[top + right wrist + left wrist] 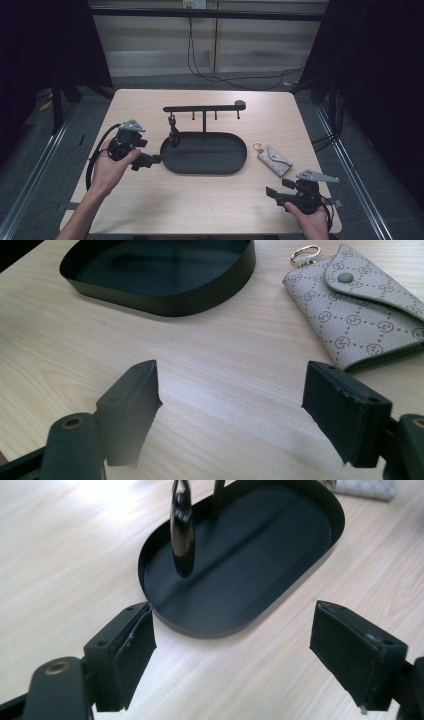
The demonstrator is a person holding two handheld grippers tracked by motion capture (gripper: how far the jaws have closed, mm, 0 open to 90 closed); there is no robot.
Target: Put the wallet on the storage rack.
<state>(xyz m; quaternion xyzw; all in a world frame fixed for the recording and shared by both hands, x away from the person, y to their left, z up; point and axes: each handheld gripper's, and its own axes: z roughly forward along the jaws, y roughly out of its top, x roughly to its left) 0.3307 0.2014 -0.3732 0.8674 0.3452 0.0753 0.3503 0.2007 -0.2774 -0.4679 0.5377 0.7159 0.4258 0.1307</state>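
My left claw (153, 160) hangs spread and empty, its tips just short of the near rim of the black oval tray (235, 162). Just beyond that claw, above the tray's left end, a dark key fob (182, 527) hangs from the leftmost of 4 pegs on the black rack (204, 107) that rises from the tray; I judge this part already done, though I cannot tell from here how firmly its ring sits on the peg. The other 3 pegs are bare.

My right claw (275, 194) is spread too, pinching nothing, held low over the surface (210, 205). Ahead of it and a little to its right lies the patterned key pouch (357, 307), flat on the surface, flap snapped shut, its gold ring (305, 252) pointing away from the claw towards the tray. The pouch is near this claw but untouched.

So I reckon 1 item is hung and 1 is left: the pouch still needs picking up and its ring hooking on a free peg.
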